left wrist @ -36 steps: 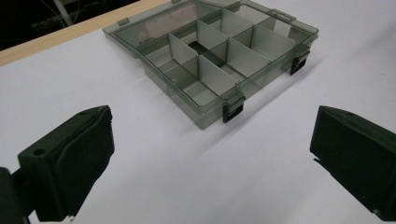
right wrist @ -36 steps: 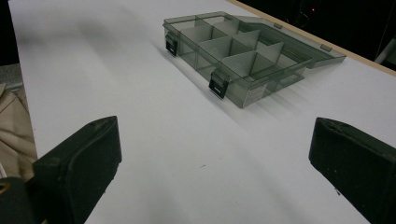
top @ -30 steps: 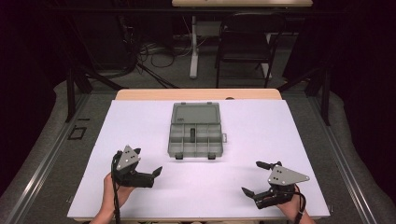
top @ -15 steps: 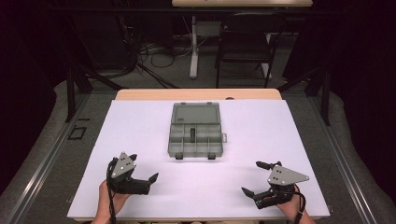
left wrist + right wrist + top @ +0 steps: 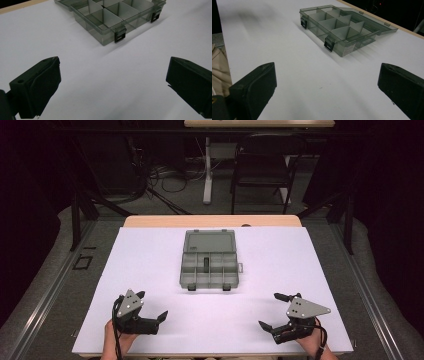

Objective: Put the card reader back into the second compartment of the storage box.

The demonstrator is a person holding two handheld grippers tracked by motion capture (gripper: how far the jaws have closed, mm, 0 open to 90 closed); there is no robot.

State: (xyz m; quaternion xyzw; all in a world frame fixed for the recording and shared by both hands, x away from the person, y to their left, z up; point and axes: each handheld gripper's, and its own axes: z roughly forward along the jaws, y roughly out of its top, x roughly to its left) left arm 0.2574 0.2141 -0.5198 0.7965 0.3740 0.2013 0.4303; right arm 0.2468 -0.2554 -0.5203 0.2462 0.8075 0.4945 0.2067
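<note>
Though it lies well apart from both grippers, the compartment box [image 5: 209, 261] is the item nearest them: smoky clear plastic, lid folded back flat toward the far edge, set at the middle of the white table [image 5: 150, 250]. Judged light, stiff, slick-walled and prone to slide or crack if squeezed hard; best taken by the front wall between the two black latches [image 5: 328, 46] or by a side rim. One dark piece stands in a middle compartment. Left gripper [image 5: 151, 310] and right gripper [image 5: 280, 312]: jaws spread wide, holding nothing, resting near the table's front edge. Nothing stands between them and the box
</note>
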